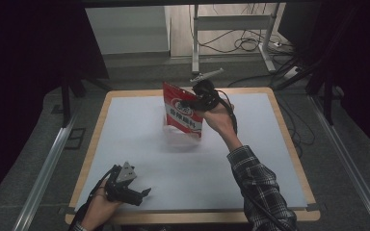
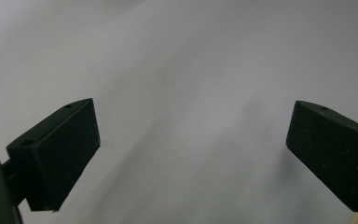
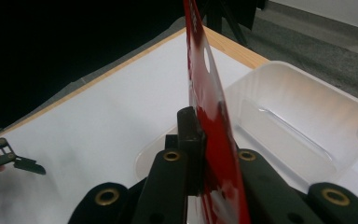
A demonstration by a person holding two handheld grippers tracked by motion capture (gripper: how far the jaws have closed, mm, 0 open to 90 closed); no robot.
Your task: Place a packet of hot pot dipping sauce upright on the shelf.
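Toward the far middle of the counter point(image 1: 125, 144), your right tongs point(image 1: 196, 102) are clamped on the upper edge of a red and white pouch point(image 1: 183, 115), which hangs upright over a clear plastic tub point(image 3: 307, 126). From the right gripper view the pouch point(image 3: 212, 140) stands edge-on between the jaws, with the open tub just beyond and to its right. Your likely step is lowering the pouch into that tub. Keep the grip firm near the top edge, bring the bottom of the pouch over the middle of the opening, and descend straight so the corners clear the rim. The tub looks light, so avoid dragging the pouch against its wall. Your left tongs point(image 1: 142, 195) rest at the near left, jaws spread wide and holding nothing; bring them up to steady the tub if it shifts.
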